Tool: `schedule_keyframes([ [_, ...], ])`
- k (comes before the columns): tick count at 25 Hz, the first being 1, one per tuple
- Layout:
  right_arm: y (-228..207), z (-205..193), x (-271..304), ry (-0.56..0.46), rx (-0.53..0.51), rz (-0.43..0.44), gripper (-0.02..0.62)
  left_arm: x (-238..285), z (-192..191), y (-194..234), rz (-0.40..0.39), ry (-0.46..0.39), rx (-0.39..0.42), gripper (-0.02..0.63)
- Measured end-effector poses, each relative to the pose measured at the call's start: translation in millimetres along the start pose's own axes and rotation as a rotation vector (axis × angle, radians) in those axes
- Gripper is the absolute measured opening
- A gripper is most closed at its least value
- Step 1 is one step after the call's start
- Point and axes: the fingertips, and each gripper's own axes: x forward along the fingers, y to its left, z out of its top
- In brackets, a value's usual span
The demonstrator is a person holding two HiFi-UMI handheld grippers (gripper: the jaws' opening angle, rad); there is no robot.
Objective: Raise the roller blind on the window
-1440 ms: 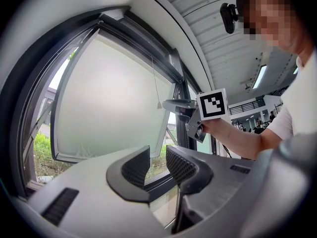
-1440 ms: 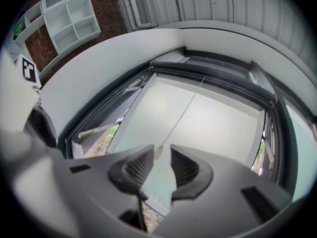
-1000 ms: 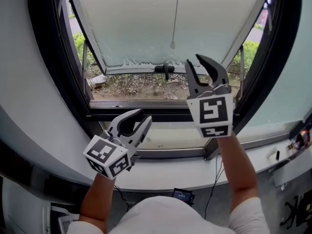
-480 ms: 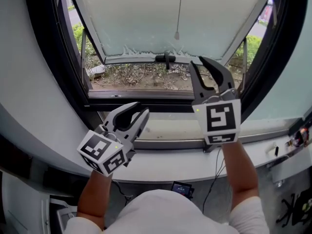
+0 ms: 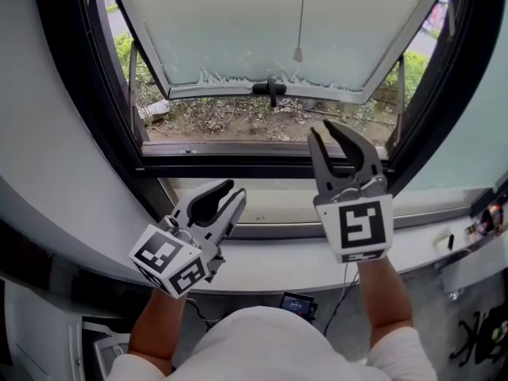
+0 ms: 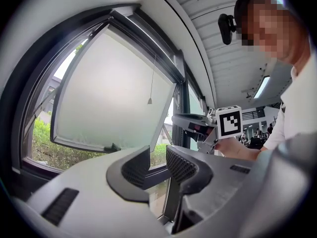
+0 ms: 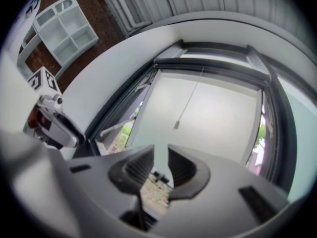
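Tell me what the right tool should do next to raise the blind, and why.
Probably lift the right tool up to the cord's pull. It hangs free in front of the blind, above and a little left of that tool, whose jaws are closing with nothing between them.

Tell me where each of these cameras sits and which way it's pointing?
Head view: on the person's head, looking steeply down at the window and sill; both forearms, left gripper and right gripper show.
Left gripper view: rides the left gripper, looking along its open, empty jaws at the window; the person's torso and right gripper show.
Right gripper view: rides the right gripper, looking along its closing, empty jaws at the window; the left gripper shows far left.
Shared: all three see the pull cord.
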Motion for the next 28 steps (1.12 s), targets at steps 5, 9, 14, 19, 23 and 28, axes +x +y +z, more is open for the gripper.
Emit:
schedule_keyframes([
  [5,11,-15,-10,0.024,0.042,0.013,0.091,-7,-14,2,0.010,-0.008,-0.061,0.118],
  [9,22,-34,-16,0.064,0.065,0.023,0.089,-12,-14,1,0.009,0.003,-0.048,0.118],
  [14,36,-58,-21,0.120,0.113,0.036,0.087,-20,-25,8,0.018,0.018,-0.080,0.118],
  [19,46,-74,-30,0.162,0.153,0.034,0.087,-32,-37,13,0.024,0.037,-0.112,0.118],
  [23,55,-86,-38,0.195,0.202,0.026,0.086,-43,-51,17,0.031,0.051,-0.145,0.118],
  [28,72,-97,-47,0.217,0.242,0.026,0.084,-55,-64,19,0.020,0.082,-0.174,0.118],
])
